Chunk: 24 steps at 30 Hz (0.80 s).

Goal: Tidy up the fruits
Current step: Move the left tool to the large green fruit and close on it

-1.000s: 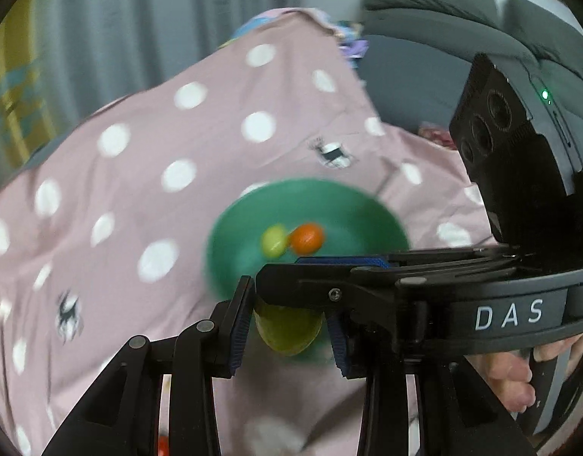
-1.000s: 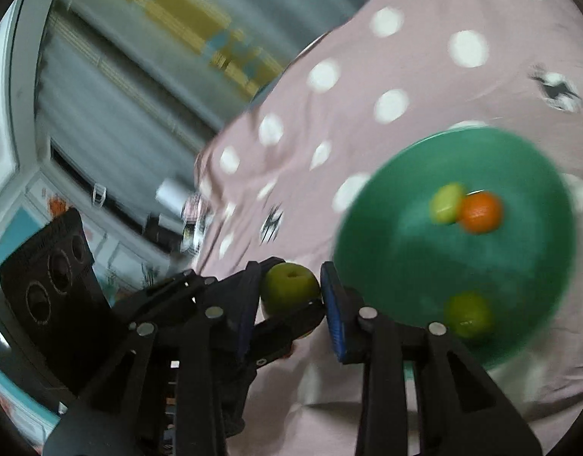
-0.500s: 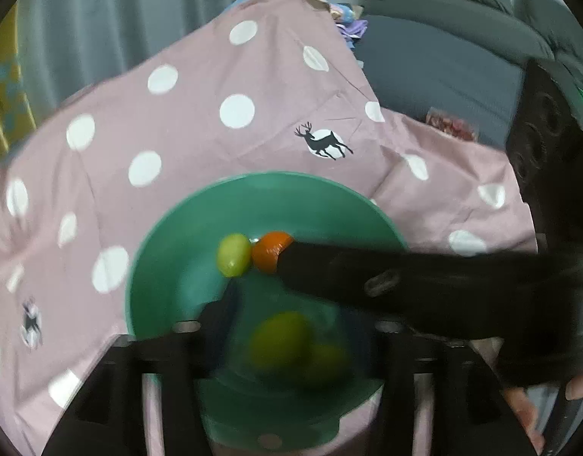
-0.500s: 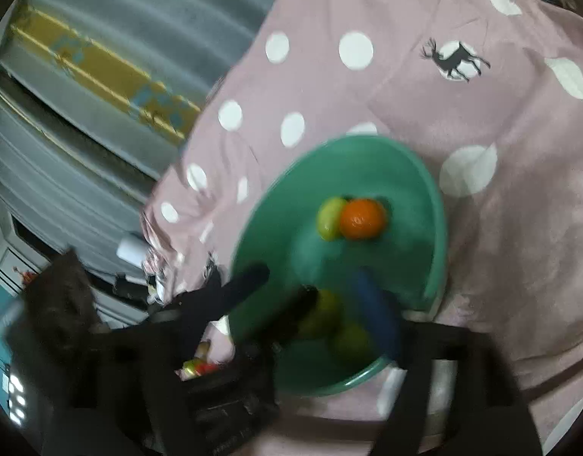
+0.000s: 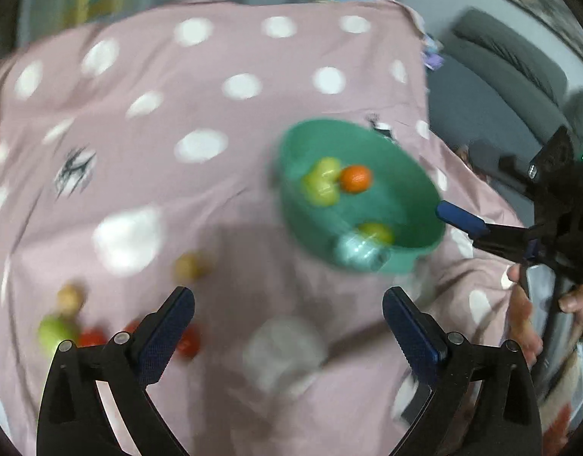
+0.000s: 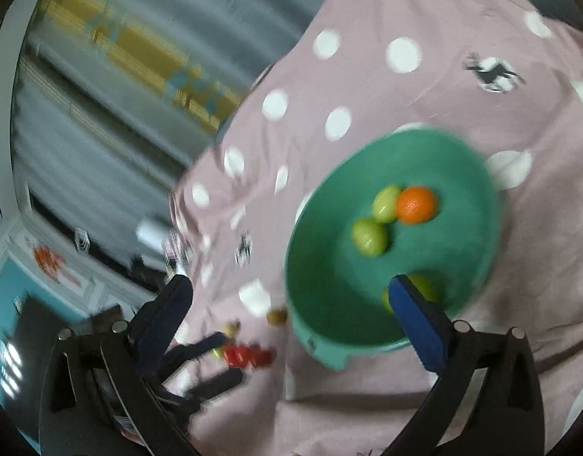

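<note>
- Left gripper (image 5: 287, 300): fingers spread wide and opening further; nothing lies between them. It hangs over the pink dotted cloth (image 5: 215, 114) on the surface, to the left of the green bowl (image 5: 405, 262).
- Right gripper (image 6: 287, 296): fingers spread wide and opening further, with no fruit pinched. Its right finger (image 6: 416, 323) overlaps the near rim of the bowl in this view.
- Bowl contents: one orange (image 6: 416, 205), touching a yellow-green fruit (image 6: 386, 203); a second green fruit (image 6: 369, 237) just beside that one; a third green fruit (image 6: 424, 287) near the front rim, partly hidden by the right finger.
- Loose fruit on the cloth, left of the bowl: two tan pieces (image 5: 190, 266), one green piece (image 5: 55, 332), and red pieces (image 5: 91, 338). Blur prevents closer identification.
- A hand (image 5: 523, 323) is visible at the right edge of the left wrist view, gripping the right gripper's handle.
</note>
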{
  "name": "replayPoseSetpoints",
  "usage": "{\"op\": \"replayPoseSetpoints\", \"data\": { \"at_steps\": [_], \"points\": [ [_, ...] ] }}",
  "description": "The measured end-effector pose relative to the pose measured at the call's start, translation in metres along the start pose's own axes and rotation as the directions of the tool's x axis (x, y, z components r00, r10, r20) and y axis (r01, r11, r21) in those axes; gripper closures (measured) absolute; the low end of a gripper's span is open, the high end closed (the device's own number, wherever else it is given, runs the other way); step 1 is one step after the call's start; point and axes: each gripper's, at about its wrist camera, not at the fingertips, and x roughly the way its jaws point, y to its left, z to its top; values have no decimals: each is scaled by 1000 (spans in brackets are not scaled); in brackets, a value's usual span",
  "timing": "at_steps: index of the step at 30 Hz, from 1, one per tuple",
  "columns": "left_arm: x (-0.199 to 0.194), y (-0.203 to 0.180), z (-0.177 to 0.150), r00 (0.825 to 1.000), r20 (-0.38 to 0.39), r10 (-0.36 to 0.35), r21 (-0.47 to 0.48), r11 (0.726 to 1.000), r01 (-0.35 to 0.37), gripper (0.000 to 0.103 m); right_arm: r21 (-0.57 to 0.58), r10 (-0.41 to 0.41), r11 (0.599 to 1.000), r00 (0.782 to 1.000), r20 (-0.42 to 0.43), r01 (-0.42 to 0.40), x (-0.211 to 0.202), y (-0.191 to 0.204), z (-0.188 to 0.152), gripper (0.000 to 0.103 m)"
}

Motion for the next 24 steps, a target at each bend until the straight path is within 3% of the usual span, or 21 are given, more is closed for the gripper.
{"op": "replayPoseSetpoints", "data": {
  "at_steps": [4,7,9,11,14,16,17,18,20,21,24],
  "points": [
    [-34,71,-32,994,15,109,-160,981,-106,3,-135,-62,990,993,-97,48,36,29,-35,0],
    [-44,124,-43,976,19,218,-302,932,-202,3,-262,-164,952,986,-9,156,50,56,-60,0],
    [-45,156,-47,970,39,238,-419,886,-201,3,-320,-163,934,987,6,156,59,76,-67,0],
    [-36,171,-45,981,35,191,-458,876,-154,3,-339,-89,938,996,-20,77,69,90,-71,0],
    [-10,172,-30,994,-40,105,-404,908,-113,3,-438,-56,897,998,-7,48,94,113,-79,0],
    [0,163,-18,988,-61,141,-340,928,-154,3,-530,-121,843,992,-29,87,121,131,-87,0],
    [5,159,-15,987,-65,147,-309,937,-160,3,-568,-144,818,988,-48,92,131,137,-91,5],
    [8,159,-17,986,-69,154,-306,937,-168,5,-625,-201,770,979,-44,130,152,145,-103,21],
    [7,166,-23,976,-67,208,-293,931,-219,6,-712,-251,690,966,-60,135,174,153,-118,30],
    [5,169,-26,979,-63,192,-298,933,-202,6,-744,-269,658,959,-93,112,181,155,-122,30],
    [-6,180,-34,993,-8,118,-359,926,-113,5,-759,-231,651,955,-188,7,185,158,-129,29]
  ]
}}
